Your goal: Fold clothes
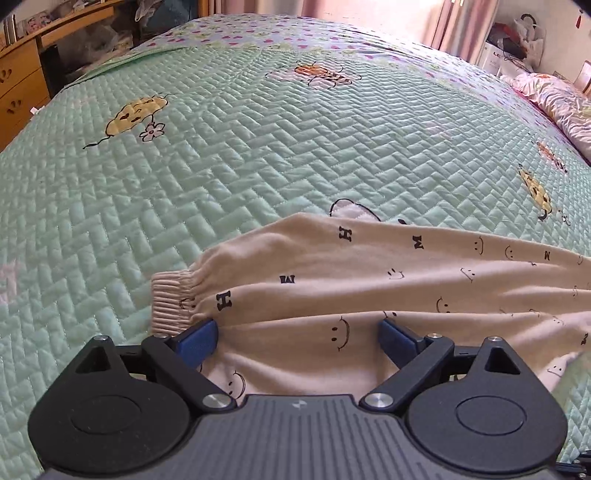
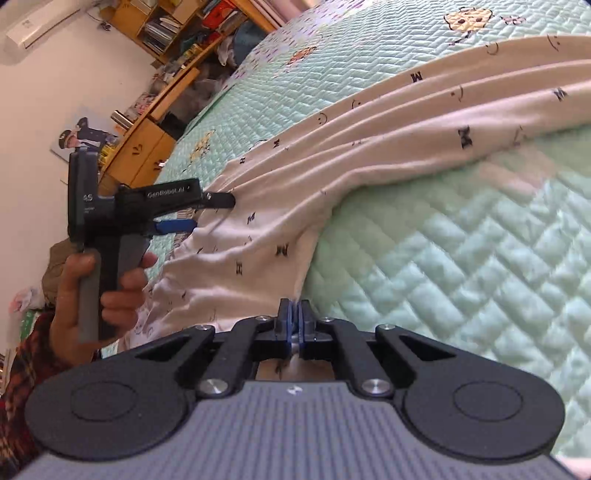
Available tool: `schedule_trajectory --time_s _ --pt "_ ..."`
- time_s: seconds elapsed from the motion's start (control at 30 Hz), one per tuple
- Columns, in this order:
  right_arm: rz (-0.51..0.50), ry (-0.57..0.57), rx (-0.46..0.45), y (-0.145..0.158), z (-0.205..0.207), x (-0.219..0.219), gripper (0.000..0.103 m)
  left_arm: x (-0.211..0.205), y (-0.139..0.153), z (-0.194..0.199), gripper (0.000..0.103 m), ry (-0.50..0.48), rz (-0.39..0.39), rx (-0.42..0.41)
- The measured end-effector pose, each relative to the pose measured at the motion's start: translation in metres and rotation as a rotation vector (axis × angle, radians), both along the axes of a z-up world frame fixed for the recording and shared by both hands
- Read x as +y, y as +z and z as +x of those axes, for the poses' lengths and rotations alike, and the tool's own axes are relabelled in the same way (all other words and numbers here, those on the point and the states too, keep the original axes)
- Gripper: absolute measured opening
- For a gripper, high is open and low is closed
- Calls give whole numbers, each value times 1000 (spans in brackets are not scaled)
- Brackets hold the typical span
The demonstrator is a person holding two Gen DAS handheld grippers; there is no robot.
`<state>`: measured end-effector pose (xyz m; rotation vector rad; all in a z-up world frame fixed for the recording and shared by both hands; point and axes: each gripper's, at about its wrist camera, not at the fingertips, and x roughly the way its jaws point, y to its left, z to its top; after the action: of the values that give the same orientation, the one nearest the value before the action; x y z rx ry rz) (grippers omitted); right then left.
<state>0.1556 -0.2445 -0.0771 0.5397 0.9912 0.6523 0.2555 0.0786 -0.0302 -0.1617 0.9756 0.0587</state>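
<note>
Cream trousers (image 1: 369, 273) printed with smiley faces and letters lie stretched across a green quilted bedspread (image 1: 258, 147). A ribbed cuff (image 1: 170, 295) marks the trouser end on the left. My left gripper (image 1: 295, 328) is open, its blue fingers (image 1: 199, 334) set wide apart with a fold of the trouser leg between them, just beside the cuff. In the right wrist view the trousers (image 2: 369, 147) run away in long folds, and my right gripper (image 2: 295, 314) is shut on their near edge. The left gripper (image 2: 207, 212) shows there too, at the far end of the cloth.
A person's hand (image 2: 110, 280) holds the left gripper's handle. A wooden desk with drawers (image 1: 22, 85) stands past the bed's left side, shelves (image 2: 166, 22) above it. A pink duvet (image 1: 554, 99) lies bunched at the bed's far right. Bare bedspread (image 2: 461, 258) spreads beyond the trousers.
</note>
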Motion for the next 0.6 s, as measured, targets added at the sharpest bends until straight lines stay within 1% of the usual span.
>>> schedule_trajectory --time_s 0.03,0.07,0.1,0.13,0.17,0.2,0.27,0.3,0.33,0.37,0.4,0.43,0.5,0.6 --pt "29 -18 17 -4 2 -3 6 6 6 -4 88 5 -39 -19" --pt "58 -35 35 -7 3 -7 9 13 13 -9 87 9 -77 -39" --pt "70 -59 29 -7 3 -9 13 19 20 -13 87 17 -109 -62" --pt "78 -85 16 -7 1 -12 15 28 28 -18 88 37 -119 -100" --pt "92 -109 -8 -5 -2 -15 18 36 36 -22 88 58 -124 -137" --pt "121 -129 -33 -4 -5 -20 18 44 42 -23 89 86 -110 -167" --pt "204 -151 -51 -7 -8 -25 21 57 47 -15 91 131 -73 -178" --pt "242 -151 -51 -9 -9 -26 25 63 47 -11 91 151 -56 -175" --pt "280 -151 -51 -12 -9 -27 29 66 43 -2 91 160 -44 -146" --pt "301 -152 -47 -16 -10 -27 39 67 37 6 90 158 -29 -117" --pt "301 -146 -45 -19 -11 -26 46 66 32 14 88 154 8 -91" --pt "296 -139 -42 -23 -11 -25 47 65 27 21 86 154 44 -68" --pt "281 -125 -43 -28 -12 -23 46 69 19 28 86 177 97 -47" --pt "289 -110 -53 -30 -11 -28 46 88 12 19 87 214 21 -52"
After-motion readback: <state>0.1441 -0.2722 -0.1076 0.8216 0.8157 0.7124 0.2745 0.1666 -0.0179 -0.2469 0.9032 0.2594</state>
